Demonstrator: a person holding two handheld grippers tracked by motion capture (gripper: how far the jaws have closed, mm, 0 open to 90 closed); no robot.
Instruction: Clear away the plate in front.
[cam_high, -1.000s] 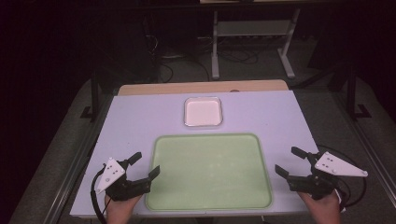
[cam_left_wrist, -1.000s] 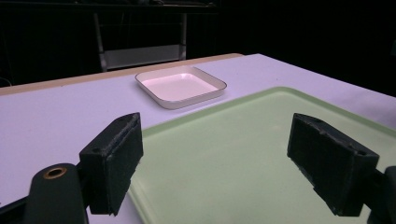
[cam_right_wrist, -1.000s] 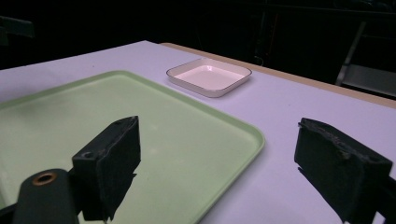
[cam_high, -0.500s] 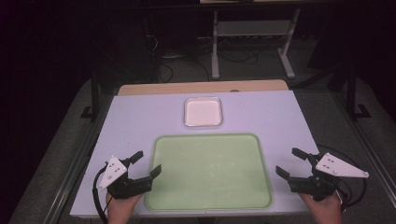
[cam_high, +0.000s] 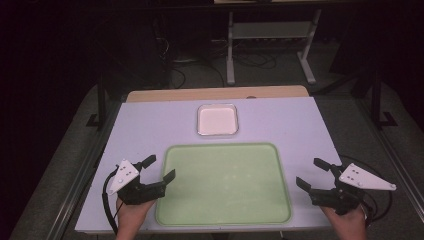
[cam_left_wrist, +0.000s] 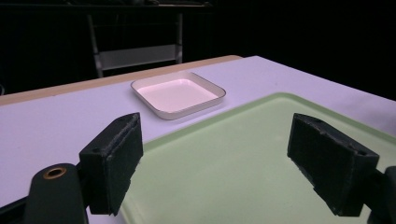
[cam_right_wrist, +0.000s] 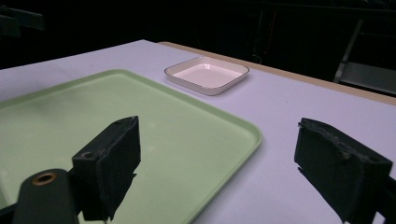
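At the near middle of the lavender-topped counter (cam_high: 300, 130) lies the wide, shallow pale green plastic tray (cam_high: 223, 183), flat and bare, with nothing on it. It is the thing closest to both claws, so I take it as the work in hand. Just beyond the tray's far edge, apart from it by a narrow strip of counter, sits a small square white dish with rounded corners (cam_high: 217, 119), also bare.

The left claw (cam_high: 159, 169) hangs at the tray's left edge, jaws spread wide and holding nothing; seen from the left gripper view, one jaw stands over the tray's rim and the other over its green floor. The right claw (cam_high: 312, 173) waits to the right of the tray, a little apart from its edge, jaws likewise spread and gripping nothing; from the right gripper view the tray's near right corner (cam_right_wrist: 243, 130) lies between them.

As I judge it, nothing has been done yet: neither tray nor dish is gripped or lifted, and the whole job remains.

Against a second ago, the left claw has crept slightly toward the tray's left edge, and the right one has scarcely shifted. Tray and dish lie exactly where they were.
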